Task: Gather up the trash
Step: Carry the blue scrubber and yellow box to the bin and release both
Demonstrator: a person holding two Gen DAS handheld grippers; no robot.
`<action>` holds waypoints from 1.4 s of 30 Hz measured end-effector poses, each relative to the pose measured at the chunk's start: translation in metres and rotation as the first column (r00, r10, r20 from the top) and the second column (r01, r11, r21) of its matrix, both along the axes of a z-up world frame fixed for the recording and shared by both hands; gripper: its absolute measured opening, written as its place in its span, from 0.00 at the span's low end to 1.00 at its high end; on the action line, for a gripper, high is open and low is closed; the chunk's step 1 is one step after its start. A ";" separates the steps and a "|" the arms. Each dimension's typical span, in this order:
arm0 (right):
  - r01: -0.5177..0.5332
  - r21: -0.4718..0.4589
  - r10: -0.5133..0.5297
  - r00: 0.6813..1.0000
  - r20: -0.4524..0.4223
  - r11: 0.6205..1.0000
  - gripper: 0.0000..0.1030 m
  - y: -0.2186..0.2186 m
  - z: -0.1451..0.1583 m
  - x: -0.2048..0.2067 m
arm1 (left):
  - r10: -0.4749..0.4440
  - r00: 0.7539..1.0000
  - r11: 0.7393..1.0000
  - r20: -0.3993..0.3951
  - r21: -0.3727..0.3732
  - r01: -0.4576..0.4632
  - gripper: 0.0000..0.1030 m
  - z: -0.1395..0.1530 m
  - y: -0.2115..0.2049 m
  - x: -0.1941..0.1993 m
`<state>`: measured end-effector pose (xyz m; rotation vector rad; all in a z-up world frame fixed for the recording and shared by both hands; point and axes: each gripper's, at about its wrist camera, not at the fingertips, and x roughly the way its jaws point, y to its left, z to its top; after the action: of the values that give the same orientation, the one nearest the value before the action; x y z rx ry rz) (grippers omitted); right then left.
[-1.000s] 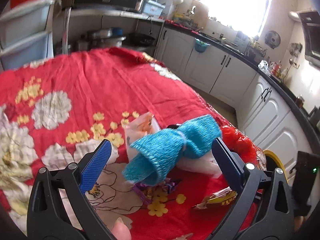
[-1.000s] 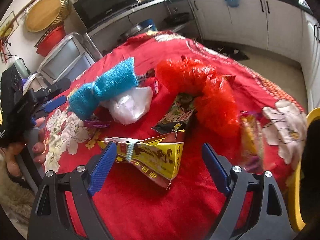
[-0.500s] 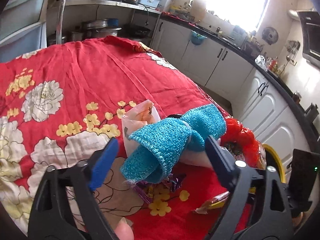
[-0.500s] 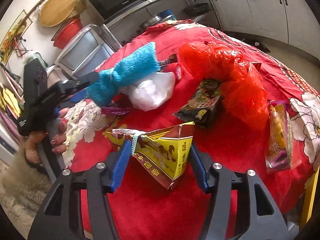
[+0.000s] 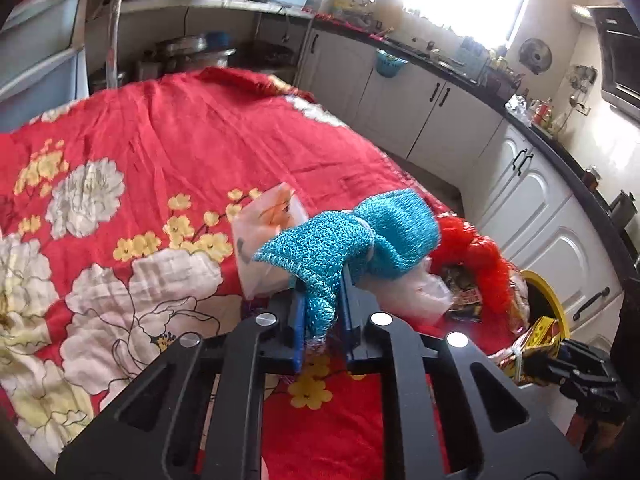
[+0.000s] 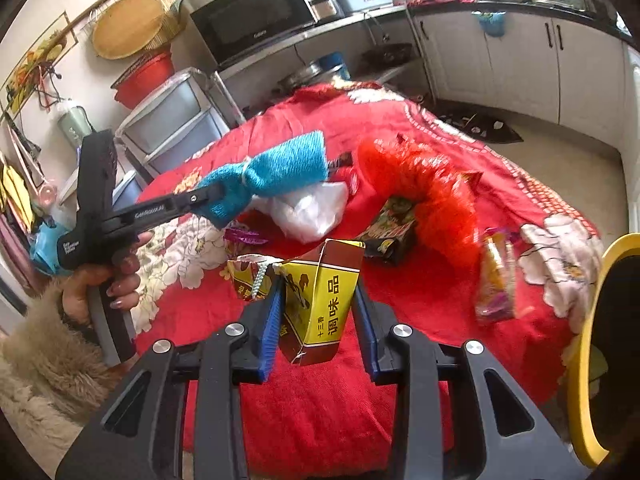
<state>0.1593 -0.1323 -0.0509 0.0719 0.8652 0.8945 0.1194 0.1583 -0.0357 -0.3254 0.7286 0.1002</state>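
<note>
Left hand-held gripper (image 5: 320,312): clenched on the near end of a turquoise knitted cloth (image 5: 352,240) tied at its middle; its jaws have just been closing, with the cloth between them. The rest of the cloth sticks out toward 1 o'clock over the desk (image 5: 160,128), which wears a red floral cover.

Right hand-held gripper (image 6: 320,312): grasping a yellow and brown seasoning packet (image 6: 320,300) by its two sides; its jaws have just been closing on it. The packet stands upright between the blue pads, its tied neck at 10 o'clock of the grip.

White plastic bag (image 6: 312,212): crumpled on the desk, just under the cloth's far end, at 12 o'clock from the packet.

Red plastic bag (image 6: 424,192): bunched in an arc at 1 o'clock from the packet.

Dark snack wrapper (image 6: 392,228): beside the red bag's inner curve.

Purple wrapper (image 6: 244,236): small, at 10 o'clock from the packet, below the cloth.

Orange and yellow snack packet (image 6: 496,276): at 3 o'clock, near the desk edge.

Yellow-rimmed bin (image 6: 580,360): at the desk's right edge.

Person's hand (image 6: 108,284): around the left gripper's handle, with a furry cuff below.
</note>
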 end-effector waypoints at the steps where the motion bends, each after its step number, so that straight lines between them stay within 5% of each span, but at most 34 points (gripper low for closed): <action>1: 0.010 0.000 -0.010 1.000 0.005 1.000 0.31 -0.003 0.002 0.000 | -0.005 1.000 1.000 0.013 0.009 0.005 0.07 0.004 -0.003 -0.002; 21: 0.202 0.055 -0.208 0.970 0.127 0.978 0.31 -0.073 0.050 -0.009 | -0.120 0.981 0.992 0.150 0.063 0.111 0.07 0.064 -0.064 0.000; 42: 0.484 0.086 -0.490 0.841 0.230 0.871 0.31 -0.173 0.083 -0.017 | -0.316 0.926 0.949 0.208 0.097 0.301 0.07 0.088 -0.157 0.036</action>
<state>0.1426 -0.3052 0.0323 0.1905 0.5622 0.4189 0.1555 0.0009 0.0526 -0.1538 0.5455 -0.2097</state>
